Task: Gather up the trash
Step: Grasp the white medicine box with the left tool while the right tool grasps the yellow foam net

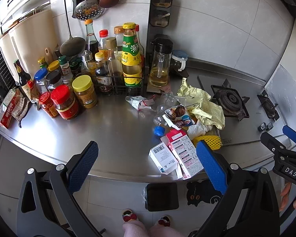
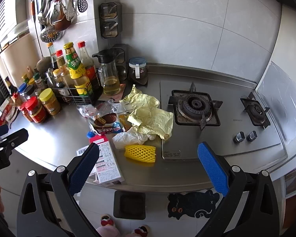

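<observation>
- While nothing is picked yet, the trash lies in a heap on the steel counter beside the gas burner: yellow foam net, crumpled yellow paper, pink carton, snack wrapper.
- Both the left gripper and right gripper hover wide apart, empty.
- Next, I judge, one closes on the net and carries it to the black bin below.

yellow paper: crumpled, your biggest piece, beside the burner
foam net: yellow, on its side near the bench edge
pink carton: flat, lying at the edge
snack wrapper: torn open, mid-pile
</observation>
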`<act>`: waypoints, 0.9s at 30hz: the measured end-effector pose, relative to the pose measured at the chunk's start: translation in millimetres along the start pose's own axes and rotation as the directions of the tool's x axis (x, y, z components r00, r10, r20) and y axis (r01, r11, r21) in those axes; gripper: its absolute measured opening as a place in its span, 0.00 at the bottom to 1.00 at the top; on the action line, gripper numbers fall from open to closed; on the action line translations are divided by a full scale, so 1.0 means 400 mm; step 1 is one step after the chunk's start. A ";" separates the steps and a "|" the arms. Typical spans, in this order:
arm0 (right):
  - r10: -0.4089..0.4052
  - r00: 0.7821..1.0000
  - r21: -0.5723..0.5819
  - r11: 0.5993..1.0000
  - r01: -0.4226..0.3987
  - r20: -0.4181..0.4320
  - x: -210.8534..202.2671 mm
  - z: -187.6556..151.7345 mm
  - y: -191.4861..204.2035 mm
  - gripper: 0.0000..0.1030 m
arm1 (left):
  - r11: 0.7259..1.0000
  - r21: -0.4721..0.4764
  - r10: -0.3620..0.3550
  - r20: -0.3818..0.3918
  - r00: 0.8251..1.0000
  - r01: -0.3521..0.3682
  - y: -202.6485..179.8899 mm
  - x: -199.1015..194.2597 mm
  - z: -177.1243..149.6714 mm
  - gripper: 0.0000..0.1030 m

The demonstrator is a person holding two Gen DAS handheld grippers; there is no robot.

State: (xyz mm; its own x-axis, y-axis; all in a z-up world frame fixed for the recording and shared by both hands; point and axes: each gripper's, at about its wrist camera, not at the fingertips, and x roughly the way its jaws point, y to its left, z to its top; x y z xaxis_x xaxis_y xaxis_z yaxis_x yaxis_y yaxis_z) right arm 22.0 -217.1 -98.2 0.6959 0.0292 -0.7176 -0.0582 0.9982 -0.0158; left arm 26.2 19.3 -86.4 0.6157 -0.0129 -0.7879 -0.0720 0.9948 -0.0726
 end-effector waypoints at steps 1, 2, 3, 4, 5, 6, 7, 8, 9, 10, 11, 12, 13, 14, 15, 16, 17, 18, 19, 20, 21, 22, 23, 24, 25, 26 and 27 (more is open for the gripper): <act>0.007 1.000 0.003 1.000 -0.007 -0.002 0.016 -0.005 -0.005 0.97 | 1.000 -0.009 0.001 -0.013 1.000 -0.001 0.005 0.020 -0.007 0.87; 0.015 1.000 0.005 1.000 -0.015 -0.004 0.033 -0.009 -0.009 0.97 | 1.000 -0.017 0.005 -0.029 1.000 -0.005 0.009 0.043 -0.014 0.83; 0.024 1.000 0.003 1.000 -0.024 -0.005 0.052 -0.014 -0.013 0.97 | 1.000 -0.023 0.006 -0.042 0.999 -0.007 0.010 0.065 -0.022 0.79; 0.029 1.000 -0.002 1.000 -0.029 -0.008 0.070 -0.019 -0.015 0.96 | 1.000 -0.027 0.010 -0.056 0.998 -0.012 0.013 0.087 -0.031 0.78; 0.035 0.999 -0.009 0.999 -0.035 -0.008 0.088 -0.025 -0.018 0.94 | 0.999 -0.028 0.018 -0.071 0.997 -0.020 0.013 0.110 -0.040 0.76; 0.045 0.999 -0.016 0.999 -0.045 -0.005 0.105 -0.031 -0.022 0.91 | 0.999 -0.029 0.018 -0.081 0.997 -0.021 0.012 0.132 -0.050 0.75; 0.053 0.999 -0.021 0.998 -0.053 -0.006 0.122 -0.036 -0.025 0.89 | 0.999 -0.030 0.020 -0.091 0.996 -0.023 0.011 0.152 -0.060 0.75; 0.052 0.999 -0.027 0.998 -0.052 -0.012 0.141 -0.041 -0.027 0.87 | 0.999 -0.031 0.024 -0.100 0.995 -0.027 0.010 0.169 -0.069 0.72; 0.053 0.998 -0.031 0.998 -0.054 -0.018 0.160 -0.047 -0.029 0.84 | 0.999 -0.036 0.026 -0.106 0.994 -0.030 0.010 0.187 -0.079 0.71; 0.060 0.998 -0.032 0.998 -0.061 -0.026 0.177 -0.052 -0.032 0.82 | 0.999 -0.041 0.023 -0.112 0.993 -0.028 0.012 0.203 -0.086 0.70; 0.066 0.997 -0.032 0.997 -0.068 -0.038 0.195 -0.057 -0.034 0.82 | 0.999 -0.041 0.024 -0.120 0.993 -0.029 0.011 0.219 -0.094 0.70; 0.071 0.996 -0.033 0.997 -0.073 -0.048 0.213 -0.060 -0.034 0.81 | 0.999 -0.044 0.026 -0.126 0.992 -0.032 0.011 0.236 -0.100 0.70; 0.078 0.995 -0.034 0.996 -0.080 -0.055 0.228 -0.064 -0.035 0.81 | 0.998 -0.049 0.021 -0.132 0.991 -0.028 0.011 0.251 -0.107 0.69; 0.082 0.995 -0.036 0.996 -0.085 -0.059 0.243 -0.069 -0.036 0.80 | 0.998 -0.054 0.014 -0.138 0.990 -0.022 0.011 0.266 -0.114 0.69; 0.086 0.994 -0.040 0.995 -0.089 -0.061 0.256 -0.073 -0.038 0.80 | 0.998 -0.060 0.011 -0.139 0.990 -0.019 0.011 0.280 -0.119 0.69; 0.090 0.994 -0.043 0.995 -0.093 -0.064 0.268 -0.075 -0.038 0.79 | 0.998 -0.064 0.014 -0.136 0.991 -0.023 0.010 0.293 -0.125 0.69; 0.094 0.993 -0.044 0.994 -0.097 -0.067 0.278 -0.076 -0.038 0.79 | 0.997 -0.067 0.018 -0.135 0.991 -0.027 0.008 0.305 -0.130 0.69; 0.097 0.993 -0.044 0.994 -0.100 -0.070 0.288 -0.077 -0.039 0.78 | 0.997 -0.072 0.018 -0.135 0.991 -0.028 0.006 0.318 -0.133 0.69; 0.102 0.992 -0.044 0.993 -0.105 -0.070 0.297 -0.077 -0.040 0.77 | 0.997 -0.079 0.015 -0.134 0.991 -0.026 0.004 0.328 -0.136 0.68; 0.107 0.992 -0.045 0.993 -0.110 -0.066 0.303 -0.078 -0.039 0.77 | 0.996 -0.084 0.016 -0.133 0.991 -0.027 0.001 0.338 -0.137 0.68; 0.110 0.992 -0.049 0.992 -0.113 -0.062 0.308 -0.078 -0.039 0.77 | 0.996 -0.086 0.021 -0.133 0.991 -0.033 -0.003 0.348 -0.139 0.67; 0.111 0.992 -0.056 0.992 -0.114 -0.061 0.314 -0.077 -0.037 0.77 | 0.995 -0.091 0.021 -0.135 0.991 -0.033 -0.007 0.358 -0.139 0.67; 0.111 0.992 -0.061 0.992 -0.115 -0.062 0.321 -0.076 -0.036 0.77 | 0.995 -0.101 0.012 -0.138 0.990 -0.026 -0.010 0.367 -0.140 0.67; 0.112 0.992 -0.063 0.991 -0.116 -0.063 0.327 -0.076 -0.036 0.77 | 0.994 -0.109 0.002 -0.145 0.989 -0.018 -0.013 0.377 -0.141 0.67; 0.115 0.991 -0.064 0.991 -0.119 -0.065 0.334 -0.077 -0.037 0.77 | 0.993 -0.119 -0.004 -0.152 0.988 -0.014 -0.014 0.385 -0.142 0.67; 0.117 0.991 -0.064 0.991 -0.121 -0.068 0.341 -0.078 -0.038 0.77 | 0.991 -0.131 -0.011 -0.156 0.988 -0.010 -0.016 0.394 -0.143 0.67; 0.118 0.991 -0.064 0.990 -0.122 -0.071 0.348 -0.080 -0.041 0.77 | 0.990 -0.142 -0.017 -0.162 0.987 -0.007 -0.018 0.401 -0.146 0.67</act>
State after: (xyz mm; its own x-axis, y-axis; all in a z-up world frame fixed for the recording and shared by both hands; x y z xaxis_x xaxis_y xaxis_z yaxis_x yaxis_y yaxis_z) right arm 96.8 -231.2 -220.2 0.6319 0.1425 -0.7619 -0.1884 0.9817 0.0274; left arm 79.8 4.1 -247.9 0.4819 -0.0456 -0.8750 -0.1867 0.9704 -0.1534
